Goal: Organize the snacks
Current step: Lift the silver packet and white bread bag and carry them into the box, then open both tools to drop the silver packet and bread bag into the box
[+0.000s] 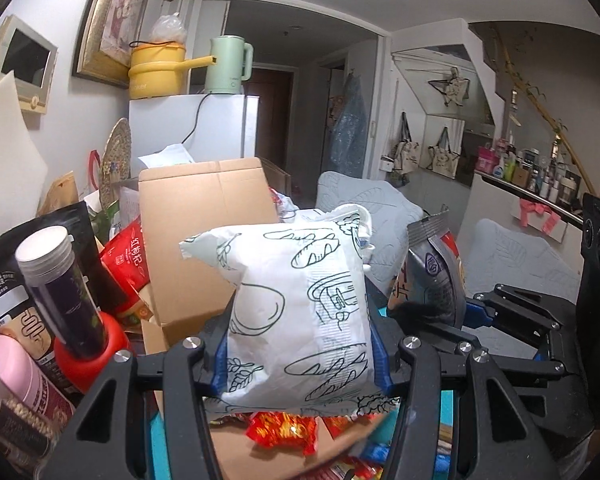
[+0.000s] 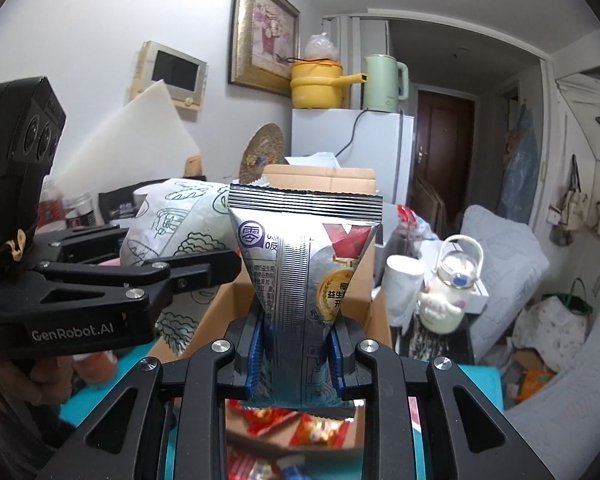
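Above the open cardboard box (image 2: 320,300) we're mid-carry, left gripper (image 1: 300,364) clamped on the white bread-print bag (image 1: 296,312) and right gripper (image 2: 296,360) pinching the silver snack pouch (image 2: 300,264), so next we probably just lower both in and let go.

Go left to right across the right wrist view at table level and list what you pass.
Left tool → white bread-print bag → silver snack pouch held in the right tool → white cup → bear-shaped bottle.
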Available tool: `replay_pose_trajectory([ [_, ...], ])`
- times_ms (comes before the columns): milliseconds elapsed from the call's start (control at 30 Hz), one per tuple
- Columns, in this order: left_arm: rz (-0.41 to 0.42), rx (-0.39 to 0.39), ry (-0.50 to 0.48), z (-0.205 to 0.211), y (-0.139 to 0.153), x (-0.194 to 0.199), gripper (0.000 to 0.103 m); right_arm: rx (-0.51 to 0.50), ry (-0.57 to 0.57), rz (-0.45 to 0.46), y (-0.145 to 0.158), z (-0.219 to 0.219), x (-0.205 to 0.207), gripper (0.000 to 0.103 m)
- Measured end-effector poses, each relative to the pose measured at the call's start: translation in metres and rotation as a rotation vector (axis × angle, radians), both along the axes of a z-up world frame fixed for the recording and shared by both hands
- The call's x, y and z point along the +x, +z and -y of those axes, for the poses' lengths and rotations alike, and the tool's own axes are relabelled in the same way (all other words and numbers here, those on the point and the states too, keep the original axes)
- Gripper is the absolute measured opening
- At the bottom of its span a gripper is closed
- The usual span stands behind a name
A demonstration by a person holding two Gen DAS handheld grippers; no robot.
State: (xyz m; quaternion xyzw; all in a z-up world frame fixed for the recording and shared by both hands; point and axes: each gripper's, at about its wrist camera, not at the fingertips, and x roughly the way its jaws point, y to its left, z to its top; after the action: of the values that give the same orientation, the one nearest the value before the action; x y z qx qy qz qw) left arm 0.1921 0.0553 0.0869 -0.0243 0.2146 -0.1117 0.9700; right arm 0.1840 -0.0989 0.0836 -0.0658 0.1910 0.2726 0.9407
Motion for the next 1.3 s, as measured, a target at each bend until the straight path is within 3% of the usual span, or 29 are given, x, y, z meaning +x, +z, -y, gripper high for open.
replay_pose_trajectory([
  [367, -0.088, 0.022, 0.077, -0.017, -0.033, 0.050, 0.053, 0.027, 0.001, -0.118, -0.032, -0.014, 0.057, 0.026],
  [767, -0.226, 0.043, 0.085, -0.016, -0.073, 0.087, 0.053, -0.007, 0.023, -0.271, -0.076, -0.026, 0.096, 0.026],
  [1300, -0.444, 0.144, 0.155, -0.010, -0.121, 0.118, 0.053, -0.131, -0.026, -0.406, -0.125, -0.037, 0.123, 0.027],
])
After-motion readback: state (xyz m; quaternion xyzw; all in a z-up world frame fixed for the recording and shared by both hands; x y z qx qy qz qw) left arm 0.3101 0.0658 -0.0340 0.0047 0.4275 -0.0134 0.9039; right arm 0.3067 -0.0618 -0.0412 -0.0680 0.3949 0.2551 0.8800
